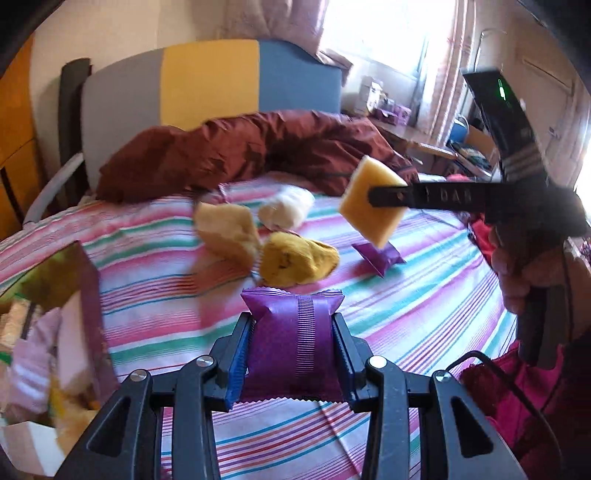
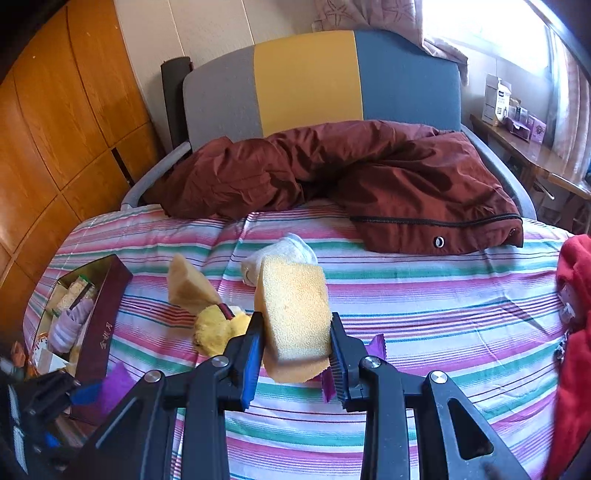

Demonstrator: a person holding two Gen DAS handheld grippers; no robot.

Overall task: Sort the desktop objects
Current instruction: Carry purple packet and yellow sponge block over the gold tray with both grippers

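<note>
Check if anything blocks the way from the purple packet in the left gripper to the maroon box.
Nothing visible does. The purple packet is clamped in the left gripper above the striped sheet; the maroon box lies open on the left, bare sheet between.

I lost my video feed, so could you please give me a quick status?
Left hand-held gripper shut on purple packet. Right hand-held gripper shut on yellow sponge. Nothing in the way.

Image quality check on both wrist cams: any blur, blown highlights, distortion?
Left wrist: motion blur smears the maroon box at left and softens the socks; the purple packet in the left gripper stays sharp; window blown out. Right wrist: mostly sharp, yellow sponge crisp in the right gripper; window glare top right; strong fisheye curvature in both.
</note>
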